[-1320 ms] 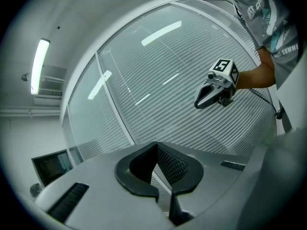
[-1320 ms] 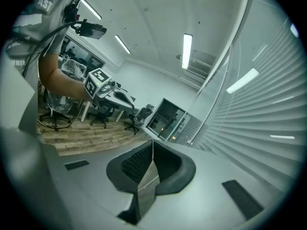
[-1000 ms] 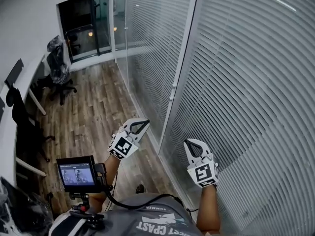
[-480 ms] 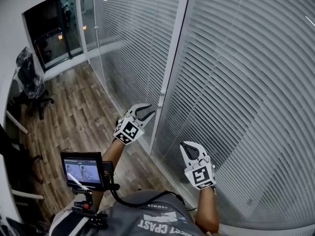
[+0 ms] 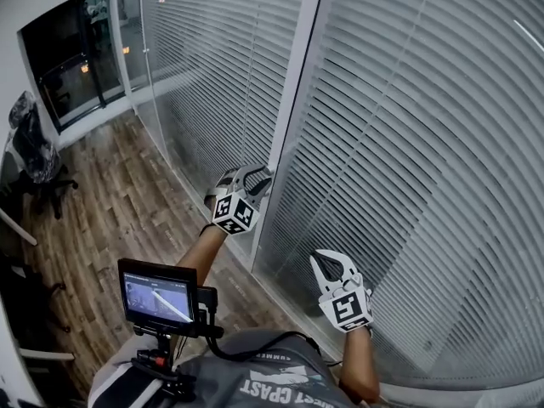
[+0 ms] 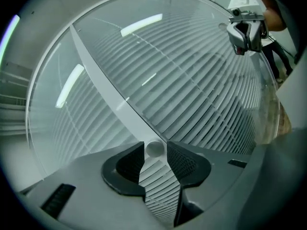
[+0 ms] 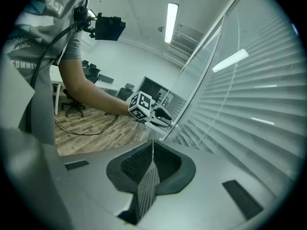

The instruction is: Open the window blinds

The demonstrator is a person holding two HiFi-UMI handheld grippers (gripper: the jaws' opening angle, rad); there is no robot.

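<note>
Your left gripper sits at the one white post that divides the two slatted blinds. Its two jaws are spread and have just been opening, and a single round knob stands between their tips. Your right gripper hangs lower, beside the right-hand blind, with its jaws pressed together on nothing.
</note>
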